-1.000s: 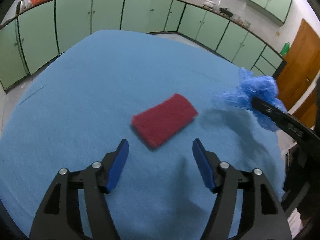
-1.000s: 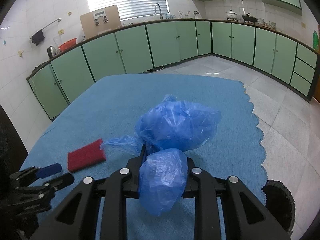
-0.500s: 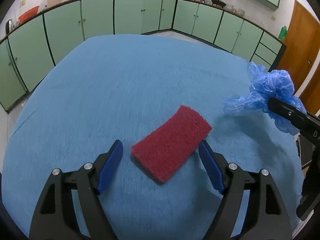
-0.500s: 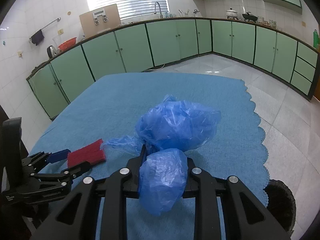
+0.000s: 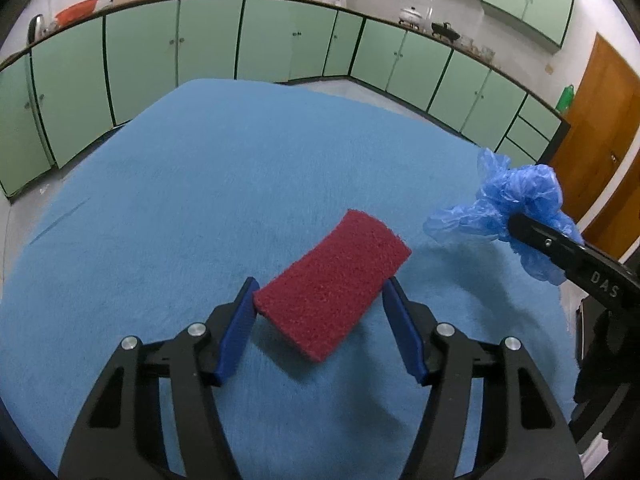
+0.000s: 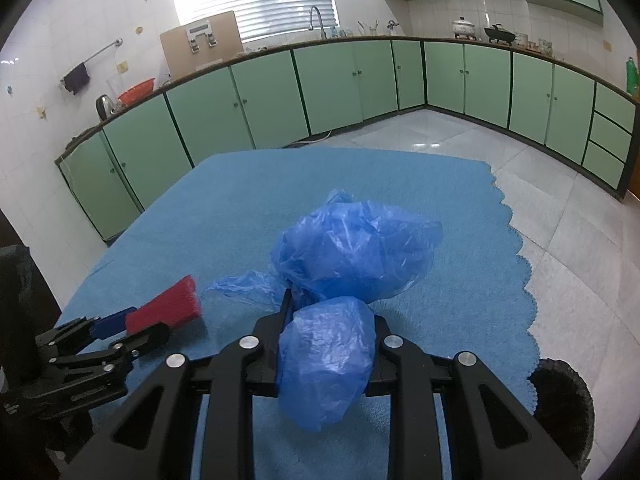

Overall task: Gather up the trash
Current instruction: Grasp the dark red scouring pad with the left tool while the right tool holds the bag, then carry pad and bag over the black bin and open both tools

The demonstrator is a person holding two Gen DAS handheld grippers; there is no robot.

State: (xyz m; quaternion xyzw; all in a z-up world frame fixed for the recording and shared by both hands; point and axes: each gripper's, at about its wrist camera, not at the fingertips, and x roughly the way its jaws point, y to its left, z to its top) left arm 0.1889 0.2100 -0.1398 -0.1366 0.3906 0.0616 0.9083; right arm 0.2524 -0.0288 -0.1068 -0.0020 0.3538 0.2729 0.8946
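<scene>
Between the spread blue pads of the left tool [image 5: 320, 320] lies a red scouring pad [image 5: 334, 286], flat on the blue cloth covering the desk [image 5: 200, 200]. The pad sits at a slant: its near left corner touches or nearly touches the left finger, its right edge lies just beside the right finger, and its far end reaches beyond both fingertips. The jaws stand wide apart, not yet closed on it. To the right, the right tool [image 6: 326, 320] is clamped on a crumpled blue plastic bag [image 6: 352, 256], which bulges out ahead of the fingers and also behind them. A loose tail of the bag points toward the scouring pad, near it but not touching. Off the desk's right edge, low down, a dark round bin [image 6: 564, 408] stands on the pale tiled floor [image 6: 560, 208]. Farther back, green cabinets [image 6: 332, 84] line the kitchen walls.
</scene>
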